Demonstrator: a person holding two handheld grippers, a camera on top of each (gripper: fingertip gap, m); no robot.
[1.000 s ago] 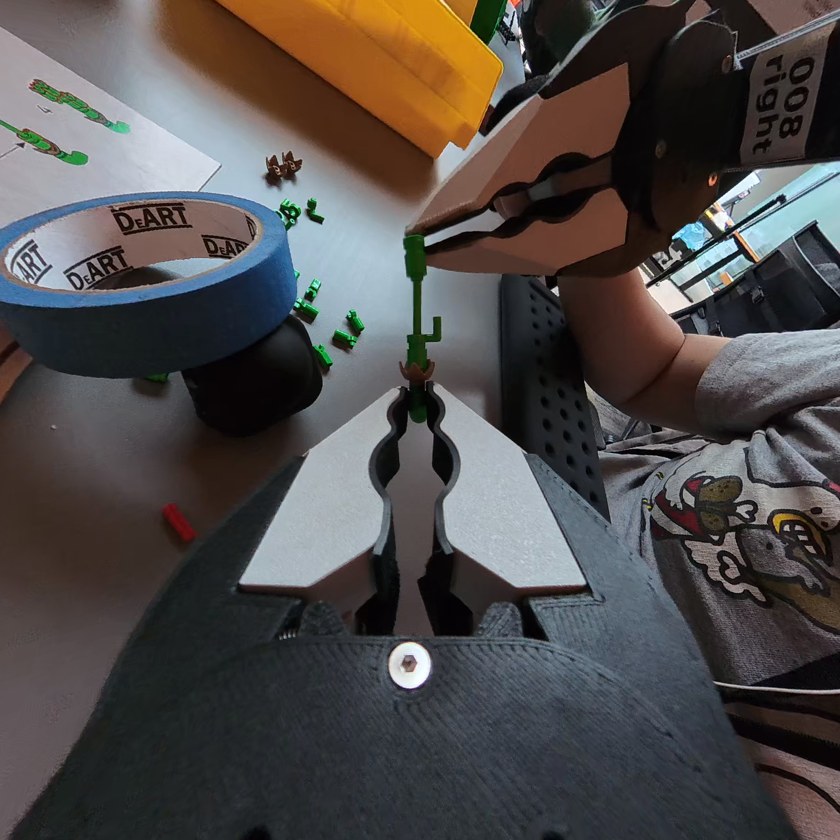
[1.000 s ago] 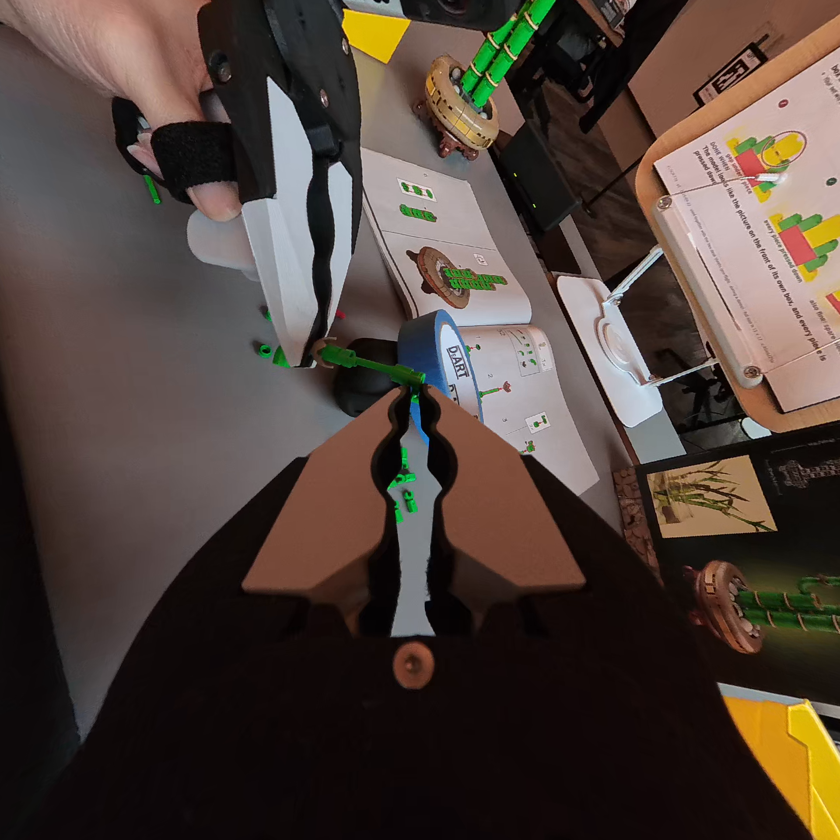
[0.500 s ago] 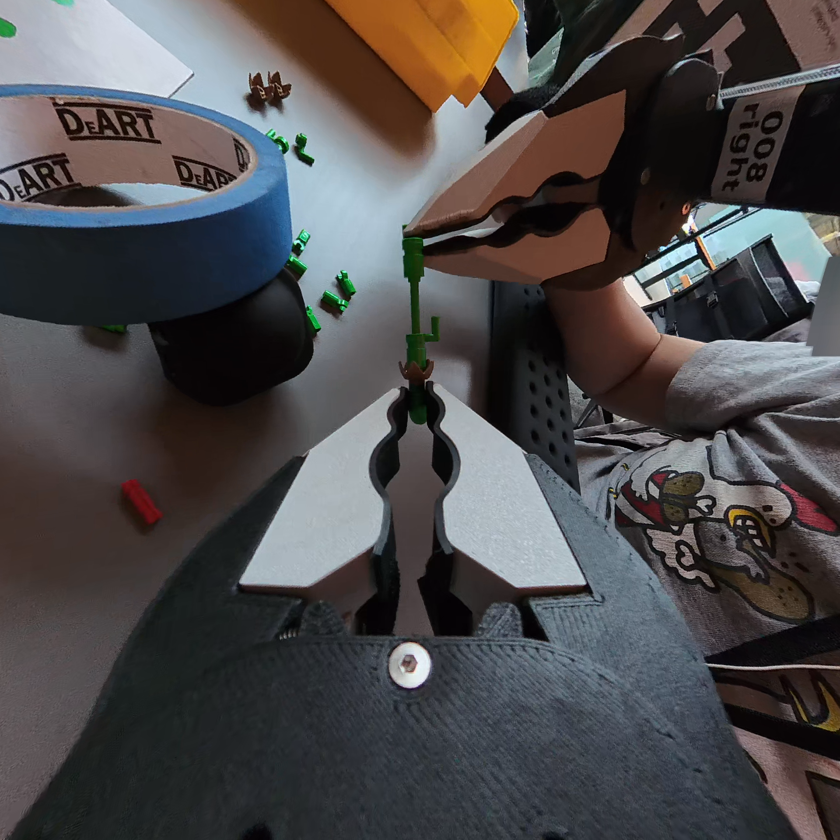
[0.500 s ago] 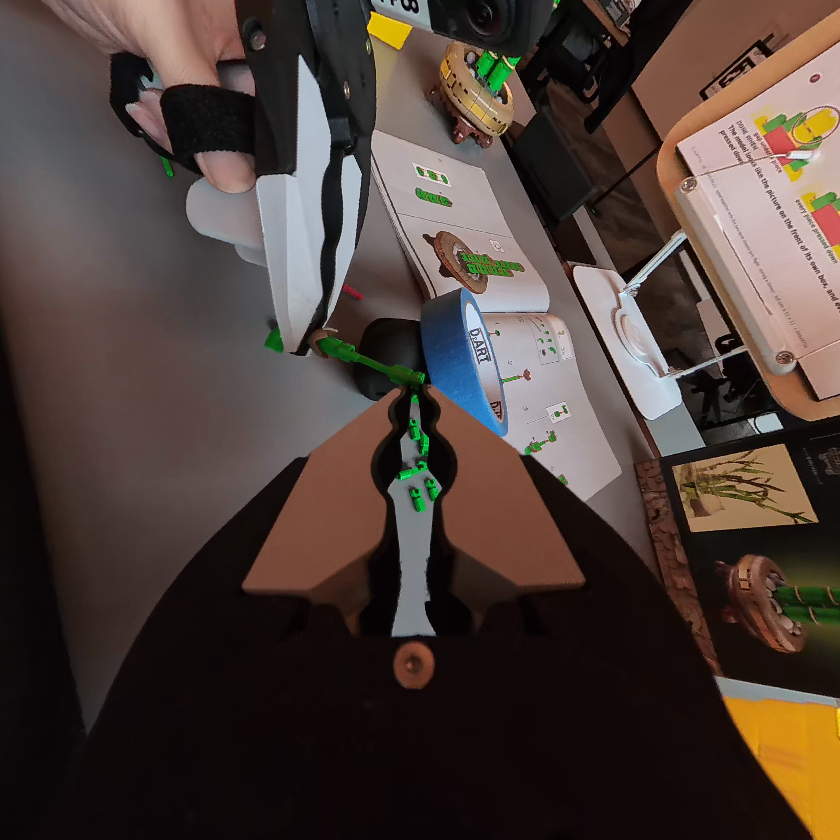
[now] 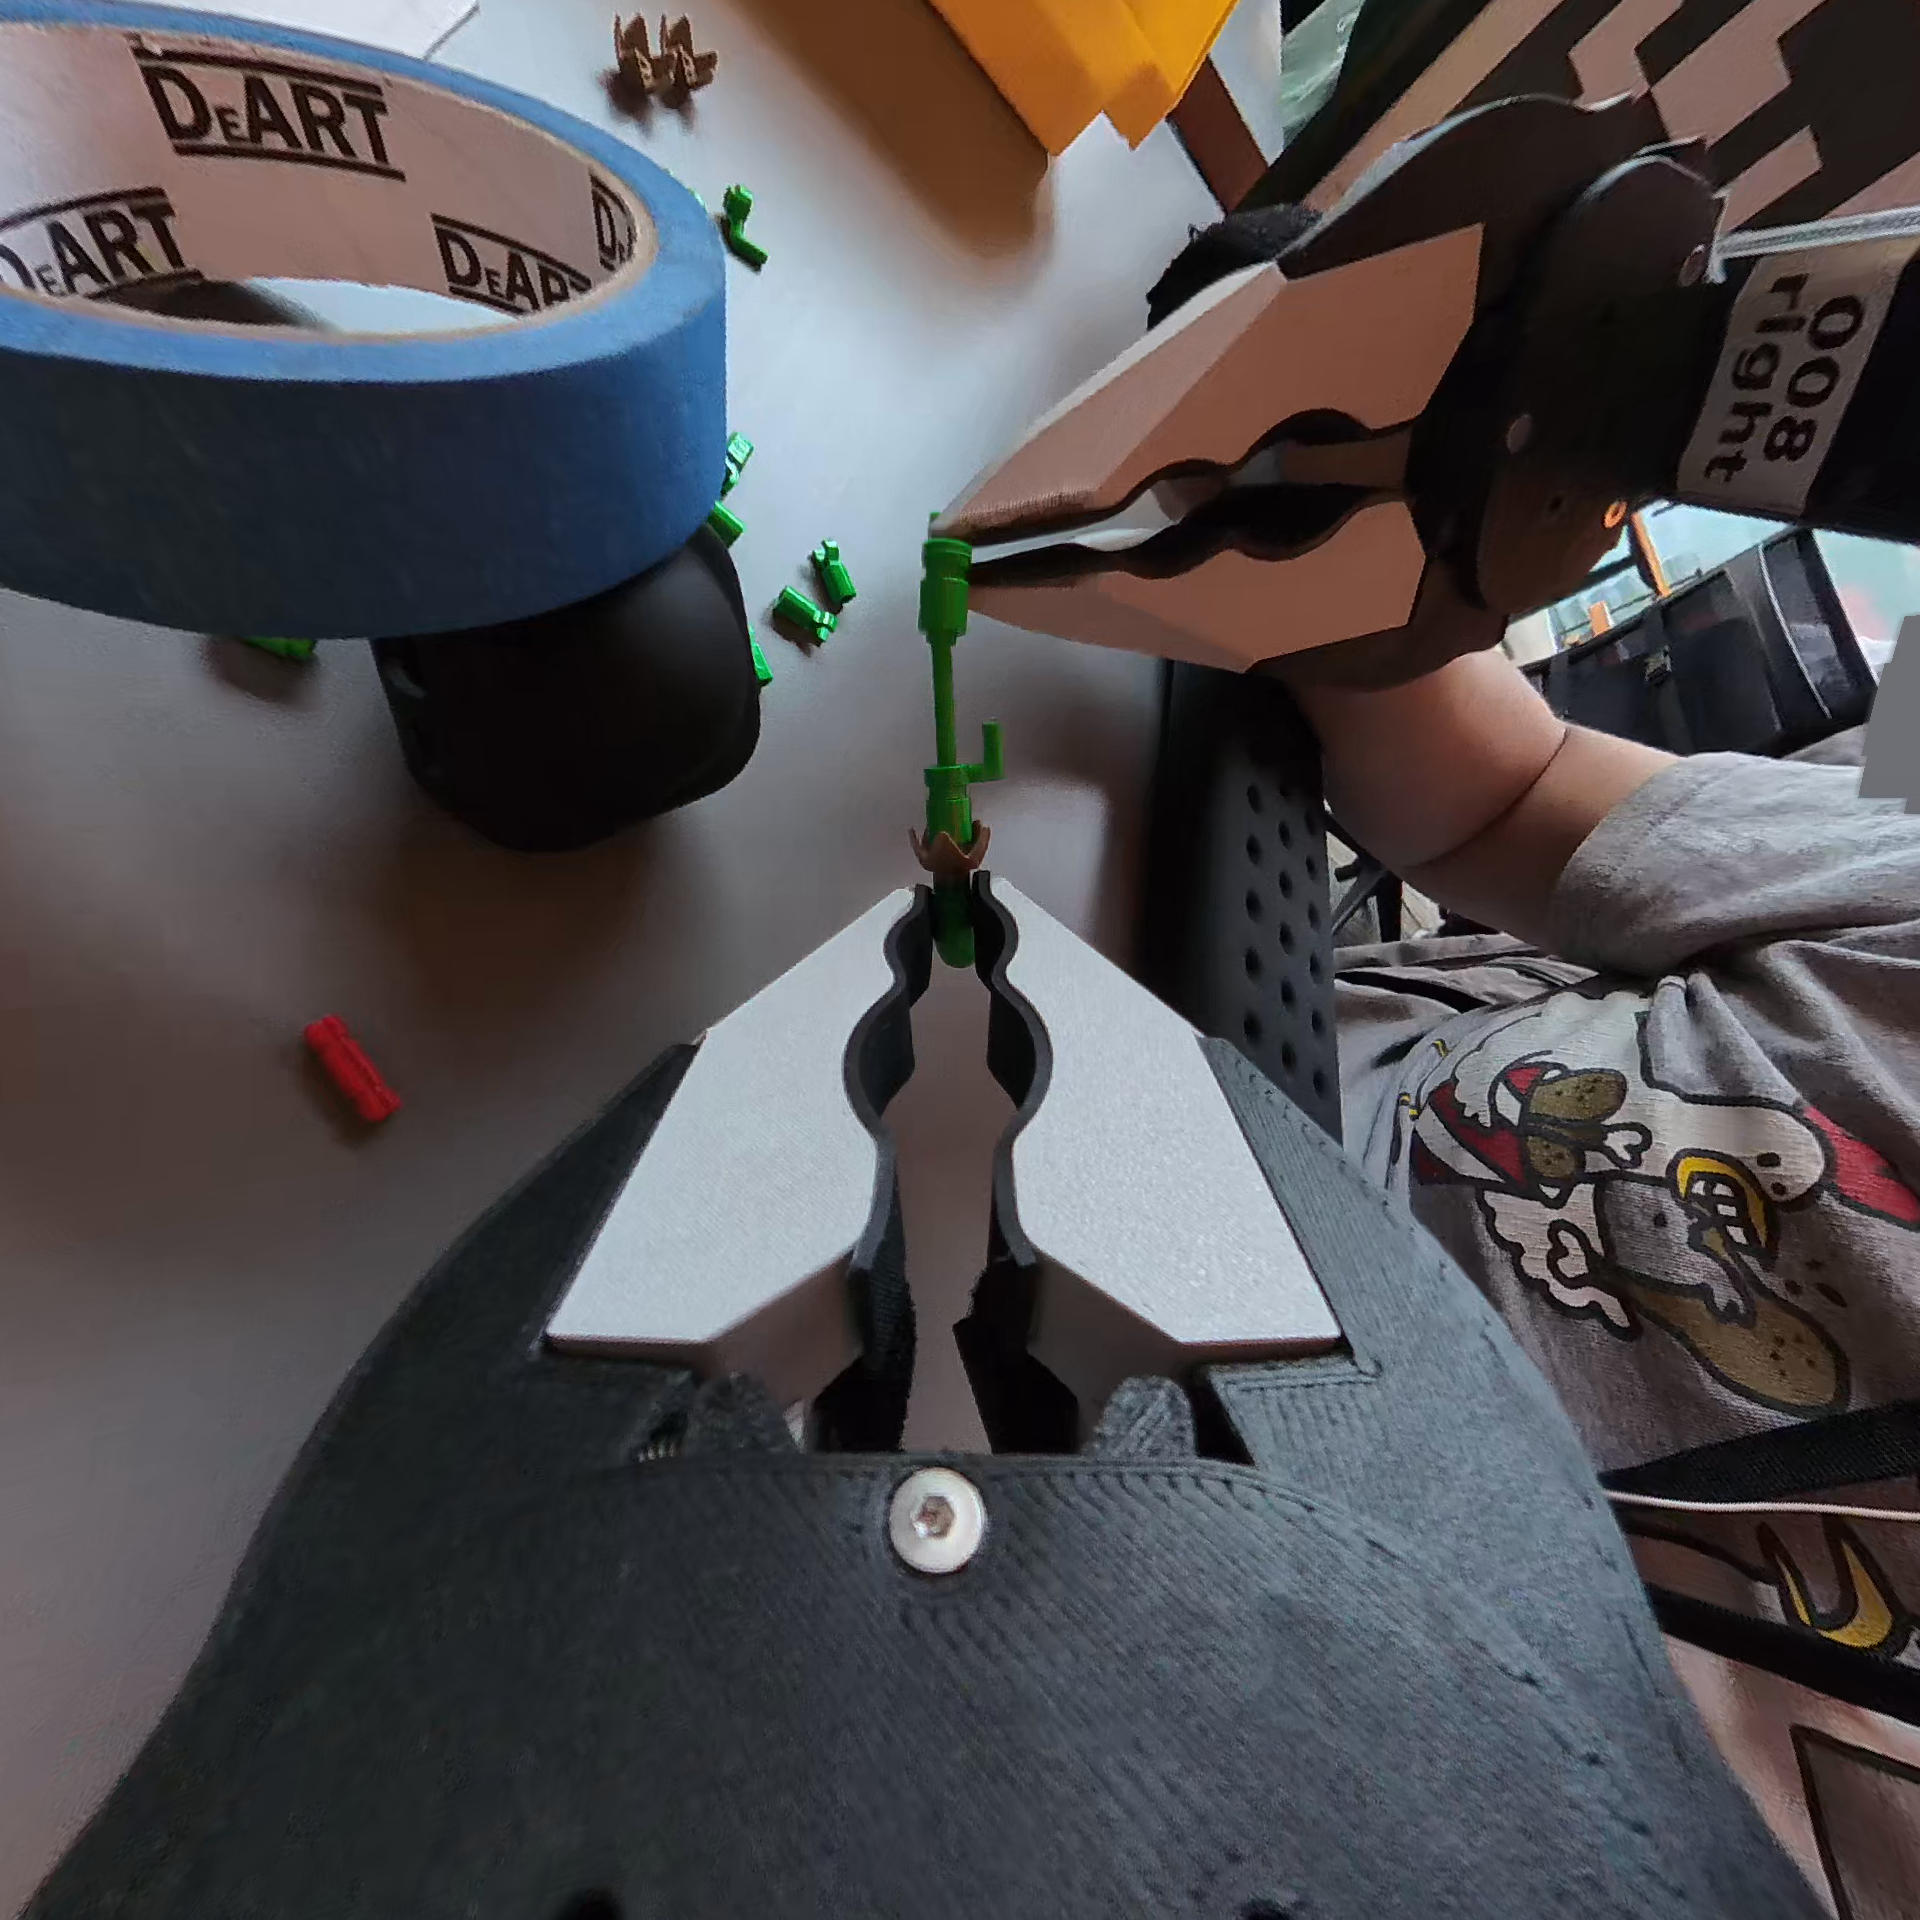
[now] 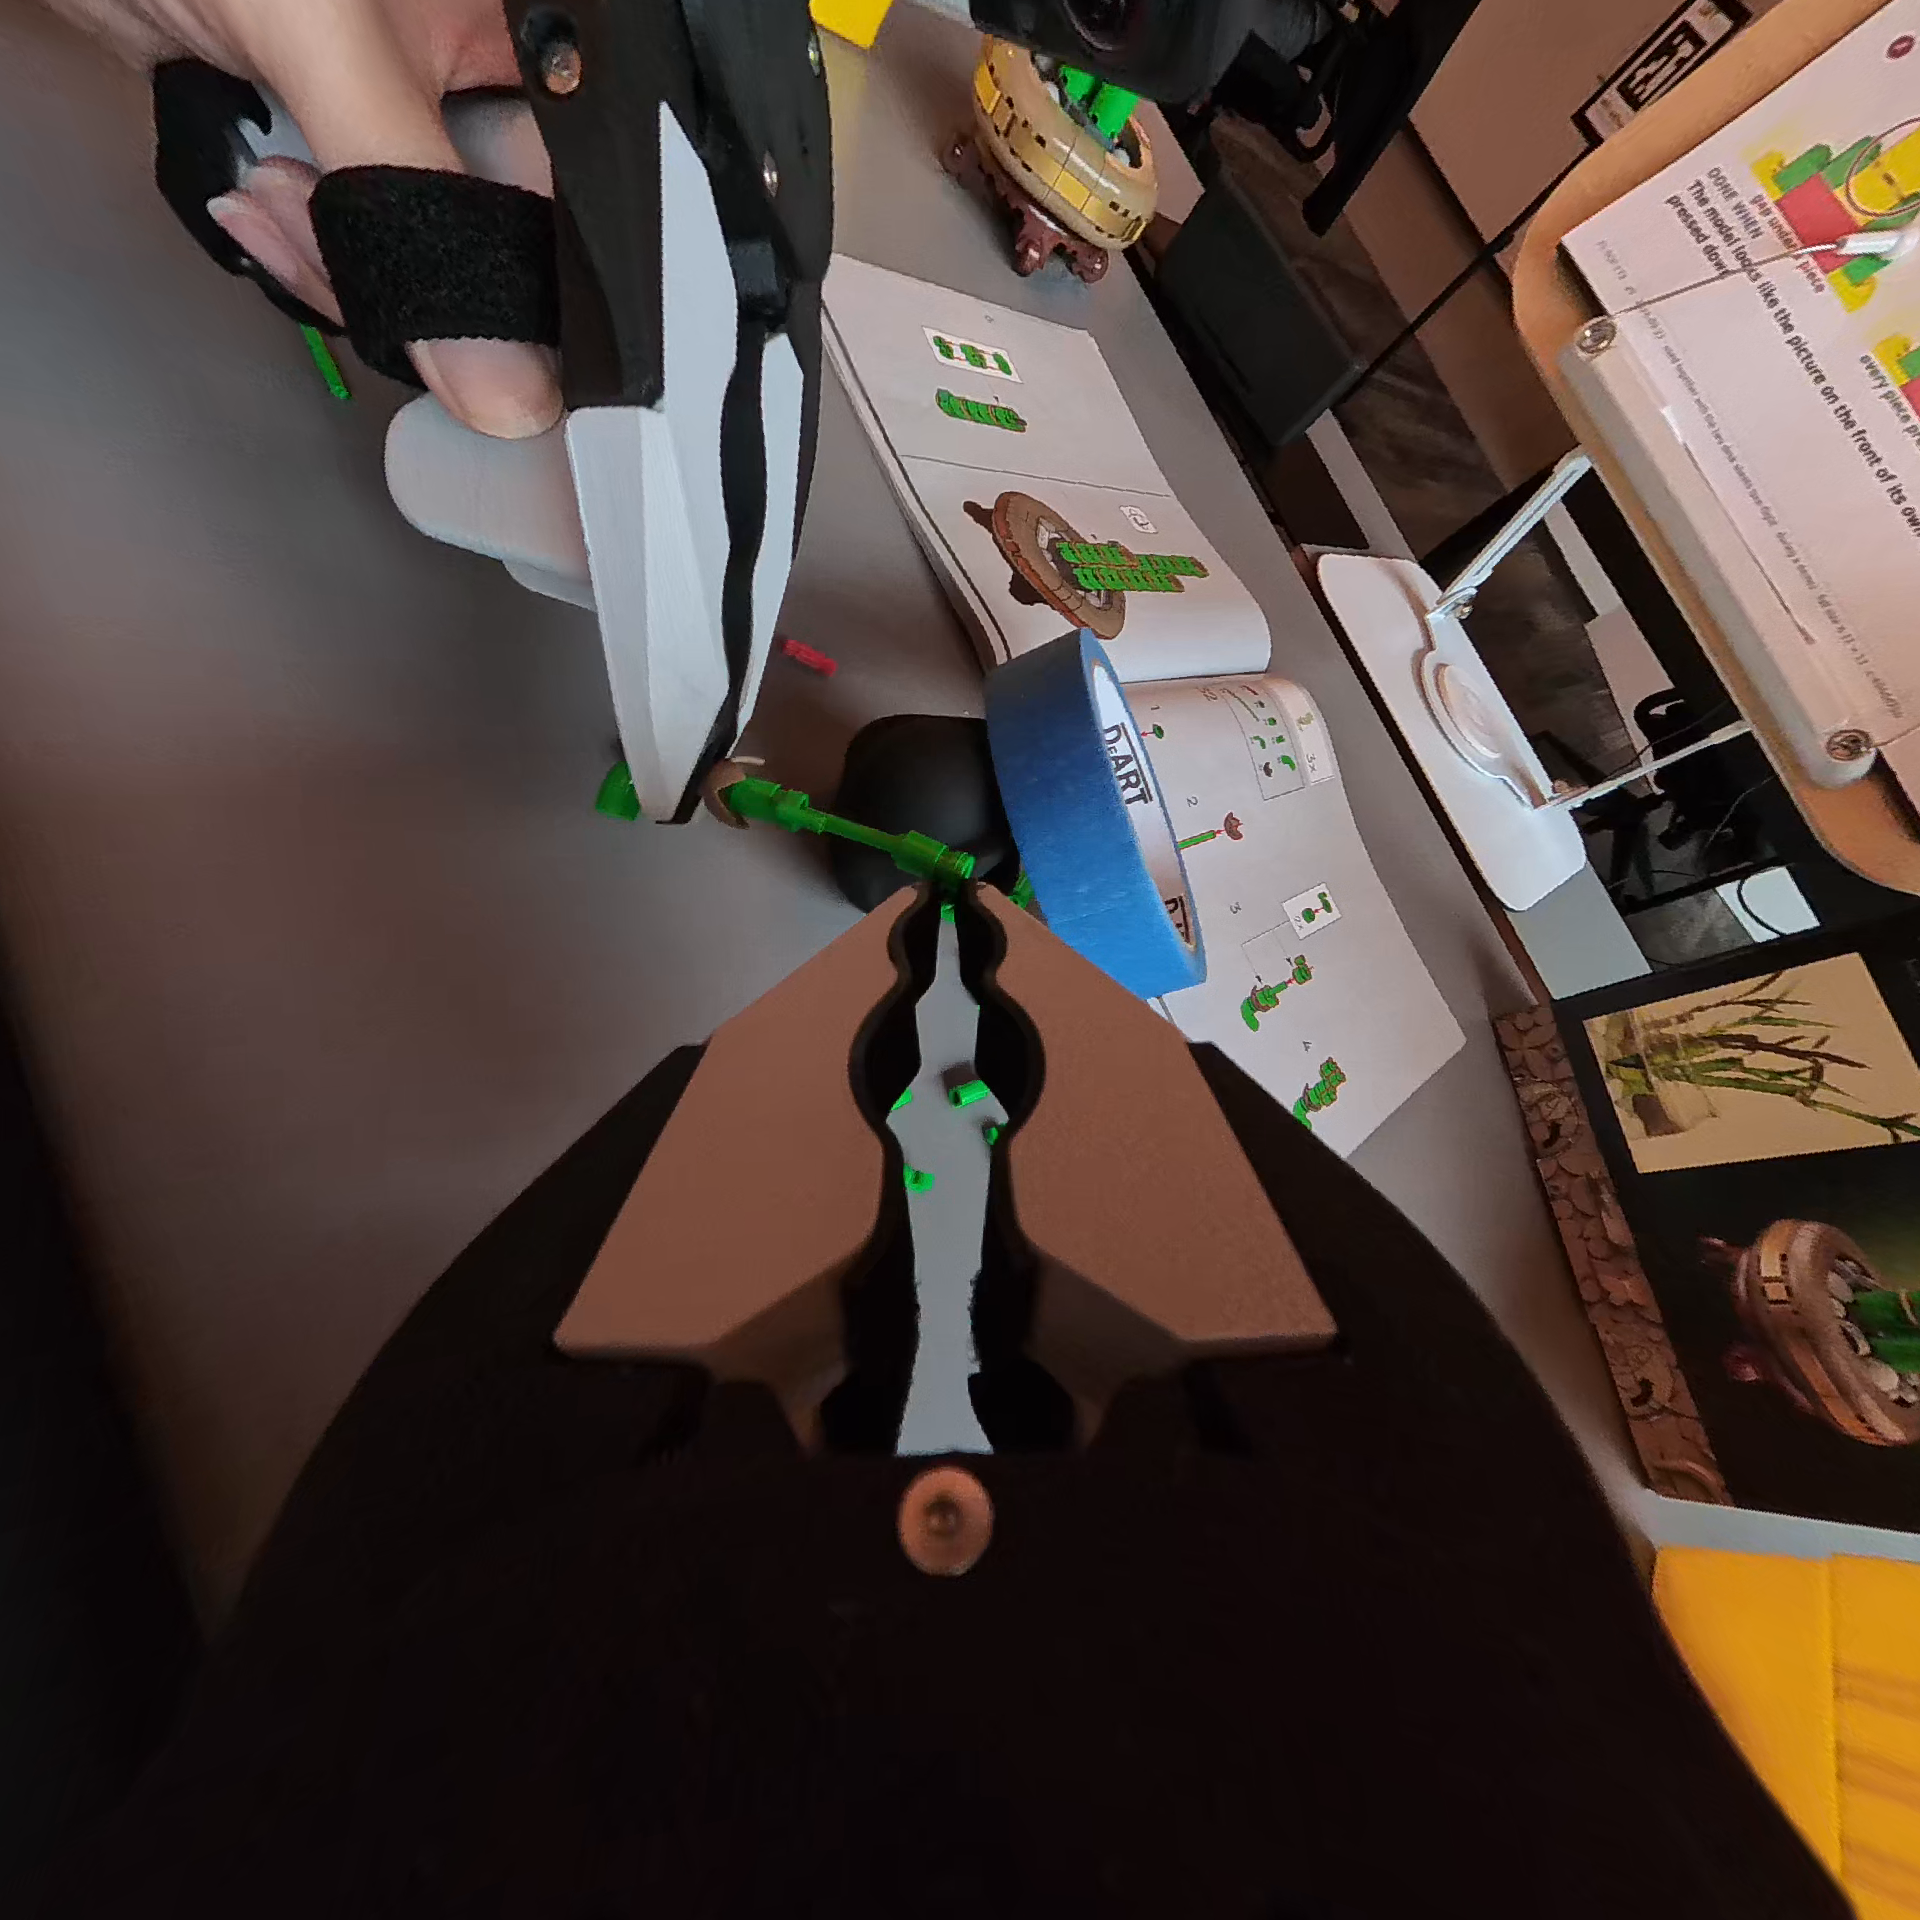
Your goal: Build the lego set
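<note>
A thin green lego stem with a brown petal piece near its base is held in the air between both grippers. My left gripper is shut on the stem's base. My right gripper is shut on the stem's far end cylinder. The stem also shows in the right wrist view. Several loose green pieces lie on the grey table. A part-built round base with green stalks stands far off.
A blue tape roll rests on a black round object. A red piece lies at left. An open instruction booklet, a yellow bin, brown pieces and the box lid surround the work spot. Across from one pair of fingers to the other is roughly 6 cm.
Both grippers with the stem have moved nearer the tape roll and lower over the table. The grip on the stem is the same.
</note>
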